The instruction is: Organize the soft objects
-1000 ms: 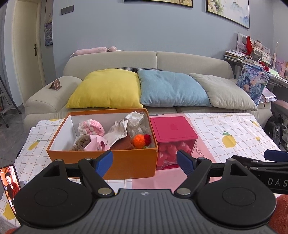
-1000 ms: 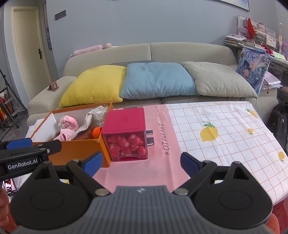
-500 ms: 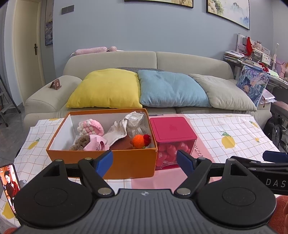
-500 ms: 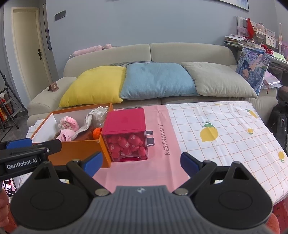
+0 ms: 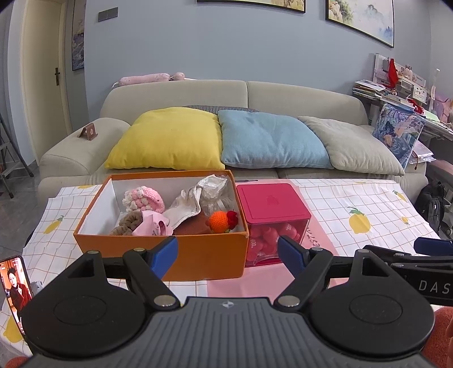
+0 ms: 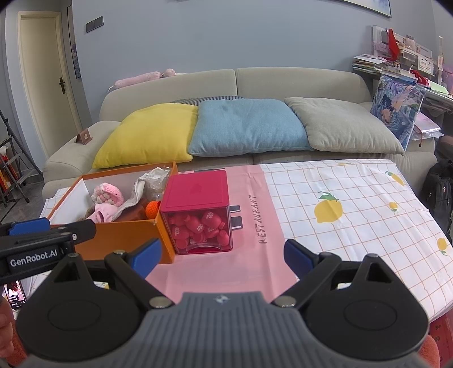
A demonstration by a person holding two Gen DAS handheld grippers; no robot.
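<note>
Left wrist: jumbled soft toys (image 5: pixel 181 209), orange box (image 5: pixel 198 252).

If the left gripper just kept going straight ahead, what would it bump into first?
Probably the orange box: its near wall sits between the open left gripper fingers, with the pink container just right. Depth is hard to judge.

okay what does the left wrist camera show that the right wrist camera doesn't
Only the left wrist view: the brown knitted piece in the orange box, plainly visible, and the framed paintings on the wall.

Only the right wrist view: the RESTAURANT lettering on the pink runner.

Both: the orange box, the red-lidded container, the orange crochet ball, three sofa cushions, both grippers open.
</note>
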